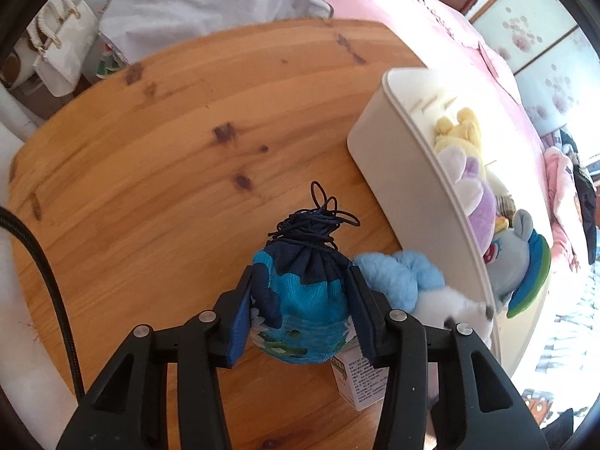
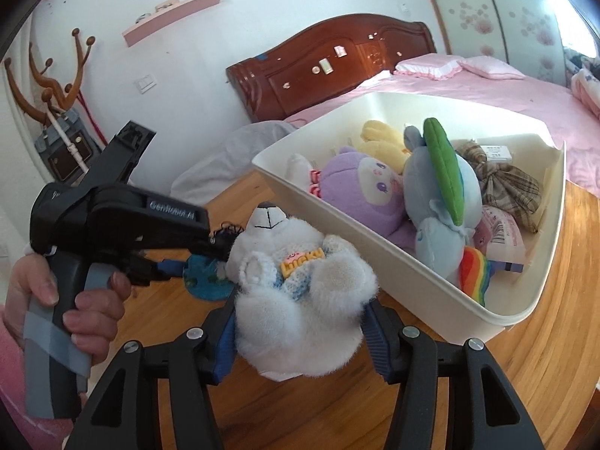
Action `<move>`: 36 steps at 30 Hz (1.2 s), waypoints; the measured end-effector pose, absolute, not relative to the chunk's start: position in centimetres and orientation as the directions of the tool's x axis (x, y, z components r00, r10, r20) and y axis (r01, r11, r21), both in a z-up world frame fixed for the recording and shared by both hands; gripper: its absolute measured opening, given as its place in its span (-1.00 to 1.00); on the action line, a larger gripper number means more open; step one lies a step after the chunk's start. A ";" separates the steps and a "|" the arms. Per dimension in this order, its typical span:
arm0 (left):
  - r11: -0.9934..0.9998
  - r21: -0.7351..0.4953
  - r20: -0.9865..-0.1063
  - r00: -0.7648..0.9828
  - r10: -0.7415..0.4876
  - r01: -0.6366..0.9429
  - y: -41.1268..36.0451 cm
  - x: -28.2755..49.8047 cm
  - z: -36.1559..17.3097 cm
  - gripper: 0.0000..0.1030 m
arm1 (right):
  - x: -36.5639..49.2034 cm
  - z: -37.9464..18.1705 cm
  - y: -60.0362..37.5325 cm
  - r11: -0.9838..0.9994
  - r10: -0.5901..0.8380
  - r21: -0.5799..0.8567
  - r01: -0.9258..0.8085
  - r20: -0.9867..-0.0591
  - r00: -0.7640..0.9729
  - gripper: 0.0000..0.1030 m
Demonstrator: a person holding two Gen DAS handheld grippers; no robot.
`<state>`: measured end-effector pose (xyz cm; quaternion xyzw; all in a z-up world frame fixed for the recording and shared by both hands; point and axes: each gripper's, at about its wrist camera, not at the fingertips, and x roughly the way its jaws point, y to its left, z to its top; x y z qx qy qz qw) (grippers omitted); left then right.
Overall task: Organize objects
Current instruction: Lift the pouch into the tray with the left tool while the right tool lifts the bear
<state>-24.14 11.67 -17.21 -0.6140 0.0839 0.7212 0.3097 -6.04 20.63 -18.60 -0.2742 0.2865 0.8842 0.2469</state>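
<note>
My left gripper (image 1: 302,292) is shut on a blue drawstring pouch (image 1: 303,307) with a dark cord top, held just above the wooden table (image 1: 157,157). A paper tag hangs below the pouch. My right gripper (image 2: 298,328) is shut on a white plush bear (image 2: 296,281) in a knitted blue top with a "lucky" badge; the bear also shows beside the pouch (image 1: 442,300). The left gripper's body, in a person's hand (image 2: 75,300), appears in the right wrist view with the pouch (image 2: 204,273) under it. The white bin (image 2: 412,273) stands to the right of both.
The white bin (image 1: 408,202) holds a purple plush (image 2: 360,183), a blue pony plush (image 2: 438,202), a yellow plush, a plaid pouch (image 2: 510,183) and small packets. A pink bed (image 2: 487,90) lies behind the table, with a white cloth (image 1: 202,3) and white handbag (image 1: 63,48) at the far side.
</note>
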 end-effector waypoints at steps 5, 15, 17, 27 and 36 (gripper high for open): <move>-0.820 -0.248 -0.929 -0.112 0.352 -0.516 12.6 -25.4 -16.3 -0.08 | -5.0 -17.1 20.3 -0.765 0.252 0.356 -0.537 -0.603 -0.757 0.12; -0.842 -0.253 -0.897 -0.211 0.389 -0.476 15.4 -25.0 -13.3 -0.10 | -2.8 -13.8 22.1 -0.854 0.198 0.314 -0.415 -0.542 -0.817 0.12; -0.842 -0.258 -0.885 -0.233 0.403 -0.474 16.0 -25.0 -12.4 -0.10 | -2.7 -13.3 22.7 -0.861 0.177 0.315 -0.399 -0.550 -0.816 0.12; -0.820 -0.306 -0.803 -0.332 0.495 -0.483 21.0 -24.9 -8.6 -0.09 | -1.1 -11.0 25.6 -0.887 0.131 0.315 -0.338 -0.529 -0.838 0.12; -0.826 -0.318 -0.787 -0.357 0.504 -0.466 24.4 -25.1 -8.7 -0.09 | 0.1 -11.3 28.5 -0.903 0.093 0.301 -0.305 -0.558 -0.825 0.12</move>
